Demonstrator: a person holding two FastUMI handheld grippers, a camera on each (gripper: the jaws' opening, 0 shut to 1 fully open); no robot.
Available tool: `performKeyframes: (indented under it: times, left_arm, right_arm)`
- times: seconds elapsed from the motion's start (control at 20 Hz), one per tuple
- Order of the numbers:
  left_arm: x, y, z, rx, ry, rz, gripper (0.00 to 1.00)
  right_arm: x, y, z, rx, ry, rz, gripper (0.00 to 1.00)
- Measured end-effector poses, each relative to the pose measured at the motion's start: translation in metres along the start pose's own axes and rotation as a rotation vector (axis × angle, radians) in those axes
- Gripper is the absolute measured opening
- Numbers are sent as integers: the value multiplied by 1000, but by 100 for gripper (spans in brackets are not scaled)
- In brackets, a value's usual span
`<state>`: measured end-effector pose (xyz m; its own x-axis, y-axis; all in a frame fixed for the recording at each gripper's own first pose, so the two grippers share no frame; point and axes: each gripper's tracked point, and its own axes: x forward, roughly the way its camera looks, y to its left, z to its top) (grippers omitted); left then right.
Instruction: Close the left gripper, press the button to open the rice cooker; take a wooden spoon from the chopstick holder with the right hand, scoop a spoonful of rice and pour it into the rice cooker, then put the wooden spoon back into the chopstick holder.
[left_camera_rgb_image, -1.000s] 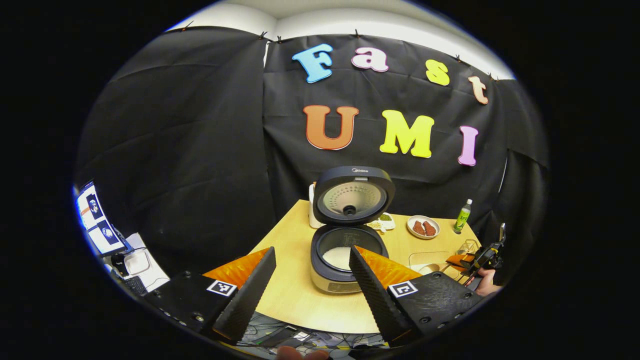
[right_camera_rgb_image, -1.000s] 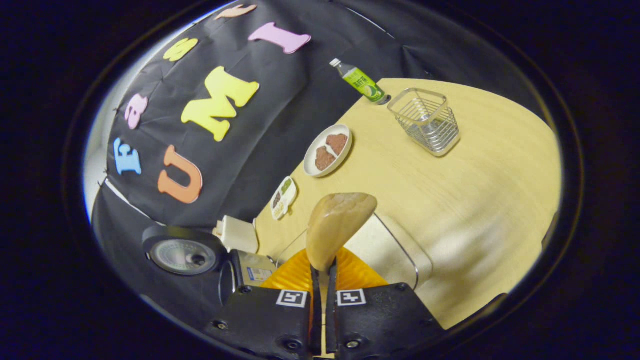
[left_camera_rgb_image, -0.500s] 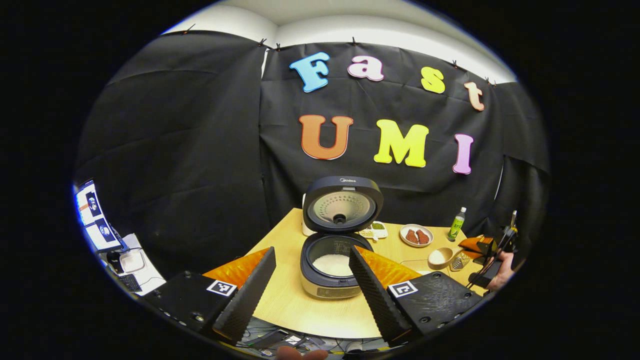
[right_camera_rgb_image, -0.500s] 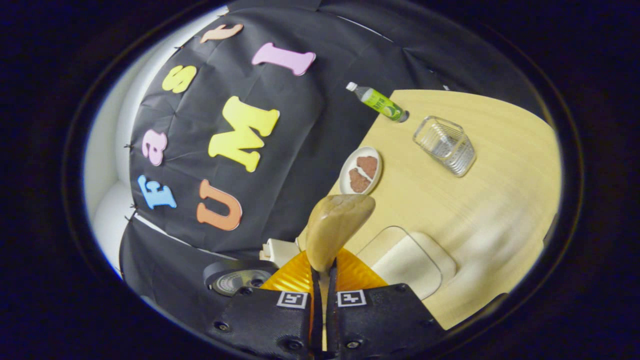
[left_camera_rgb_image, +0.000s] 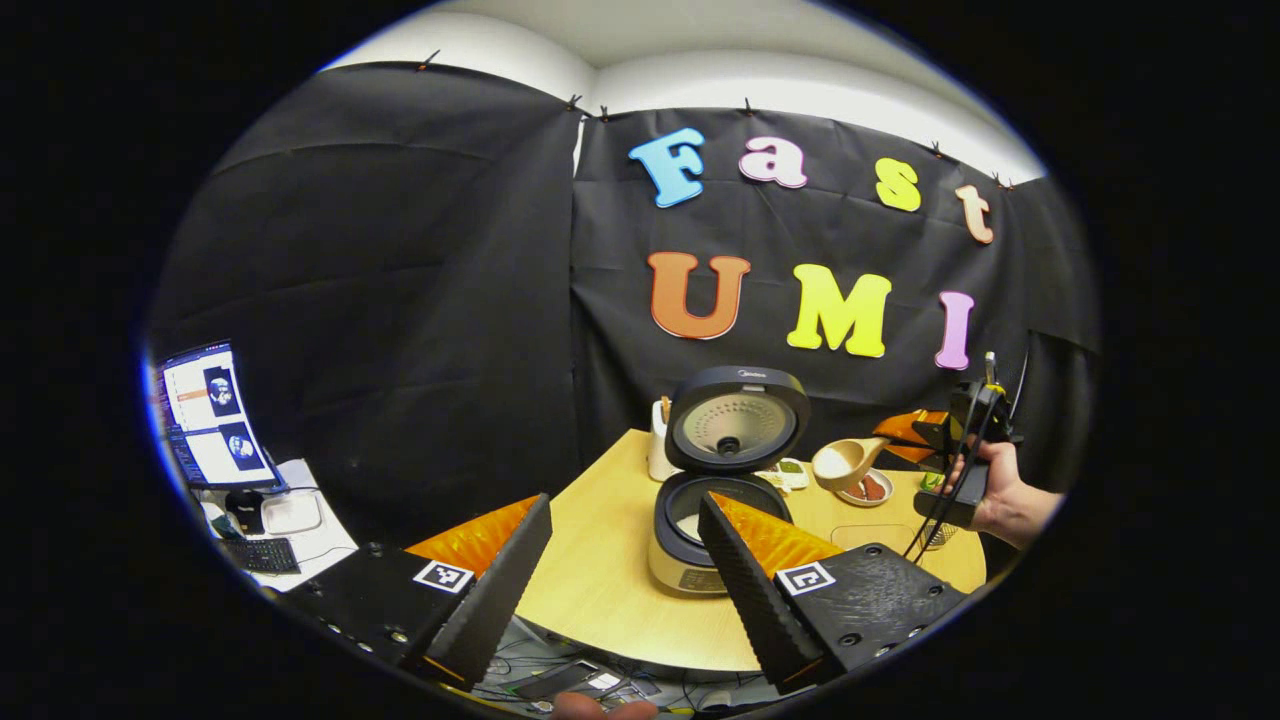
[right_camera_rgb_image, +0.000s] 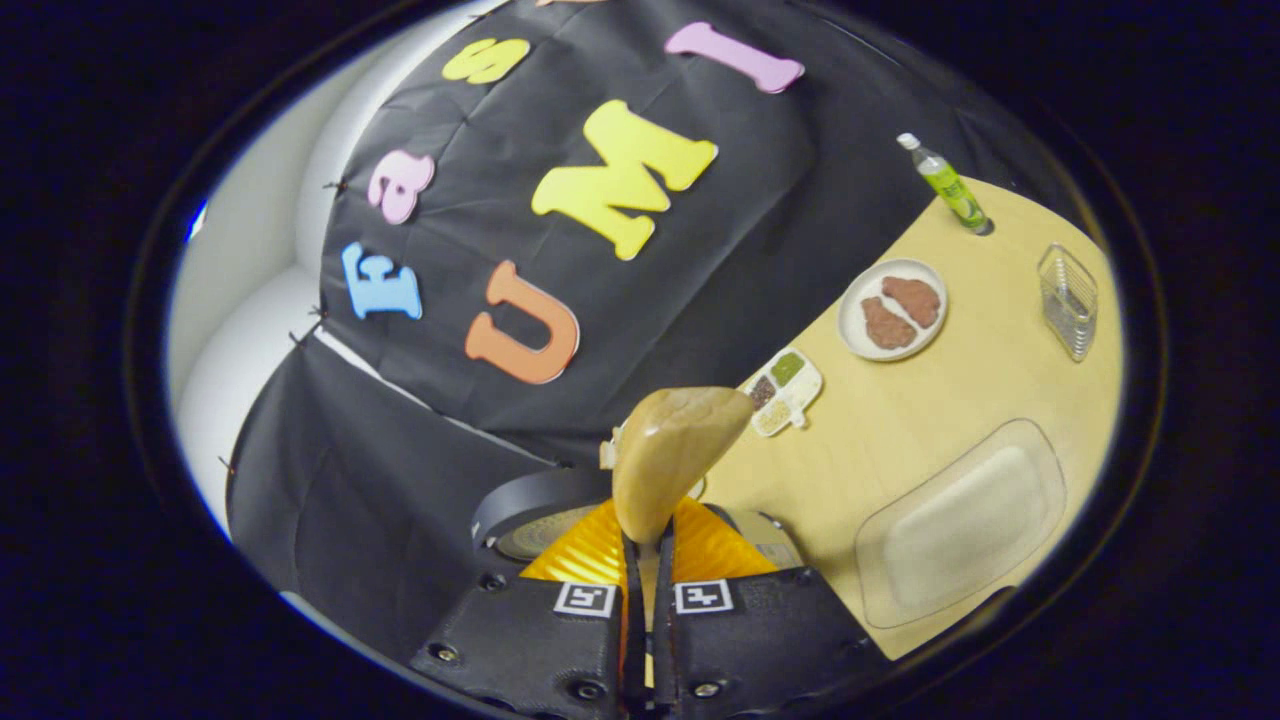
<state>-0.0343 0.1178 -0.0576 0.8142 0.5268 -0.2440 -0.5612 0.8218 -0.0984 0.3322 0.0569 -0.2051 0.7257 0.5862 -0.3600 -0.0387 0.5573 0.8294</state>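
So since a second ago the wooden spoon (left_camera_rgb_image: 845, 462) has come up off the rice tray and travelled over toward the rice cooker (left_camera_rgb_image: 715, 520). In the left gripper view it went from low by the tray at the table's right edge to hanging in the air just right of the raised lid (left_camera_rgb_image: 737, 418), bowl loaded with white rice.

Step in hand, as I read it: carrying the scoop over, pour not yet done. The lid is already up and there's rice in the pot.

Right gripper (right_camera_rgb_image: 648, 560) is clamped tight on the spoon handle, fingers nearly touching with the handle pinched between them. In the right gripper view the back of the spoon (right_camera_rgb_image: 672, 455) sticks straight out ahead of the fingers. Left gripper (left_camera_rgb_image: 620, 560) is spread wide, holding nothing, parked in front of the cooker at the table's near edge.

Orientation: in the left gripper view the spoon's long axis runs roughly level, handle back toward the hand (left_camera_rgb_image: 1005, 495) on the right, bowl pointing left at the cooker, open side up.

Next I reckon I need to slide the bowl further left until it's over the pot opening, clear of the lid, then roll the wrist to tip it. After that, back to the wire chopstick holder (right_camera_rgb_image: 1068, 300), which sits well away on the far right of the table (right_camera_rgb_image: 930, 420) near the green bottle (right_camera_rgb_image: 945, 185).
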Motion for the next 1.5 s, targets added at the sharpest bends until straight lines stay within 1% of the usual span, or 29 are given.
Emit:
performKeyframes:
  times: [0.15,0.25,0.4,0.45,0.5,0.55,0.6,0.65,0.75,0.85,0.9,0.95,1.1,1.3,1.5]
  left_arm:
    - [-6,33,-3,-19,6,45,95]
    - [-9,54,4,-37,-21,76,95]
    - [-18,85,2,-71,-38,157,95]
    - [-21,97,5,-72,-66,182,95]
    - [-23,109,9,-64,-84,216,95]
    - [-24,124,8,-74,-80,256,95]
    - [-26,127,4,-101,-52,251,94]
    - [-29,126,6,-105,-65,232,95]
    - [-30,131,11,-85,-74,234,95]
    - [-30,135,8,-89,-66,233,95]
    - [-31,135,9,-86,-68,229,95]
    - [-30,134,8,-80,-68,219,95]
    - [-27,132,5,-62,-55,197,95]
    - [-24,131,4,-44,-46,176,95]
    - [-21,128,5,-34,-50,157,95]
  right_arm:
    - [37,19,-35,-128,43,-21,8]
    - [53,25,-58,-218,48,-24,8]
    - [76,13,-82,-357,32,-97,8]
    - [81,11,-87,-395,19,-115,8]
    - [86,13,-90,-477,5,-118,8]
    - [90,13,-95,-569,8,-136,8]
    - [92,12,-95,-652,3,-145,8]
    - [97,11,-99,-706,0,-150,8]
    - [101,10,-105,-759,-11,-151,8]
    - [104,7,-110,-793,-9,-171,8]
    - [105,8,-111,-817,-10,-176,11]
    - [104,11,-111,-848,-18,-181,8]
    - [102,21,-113,-990,-41,-178,8]
    - [100,40,-125,-1197,-77,-161,8]
    - [94,53,-126,-1324,-115,-167,8]
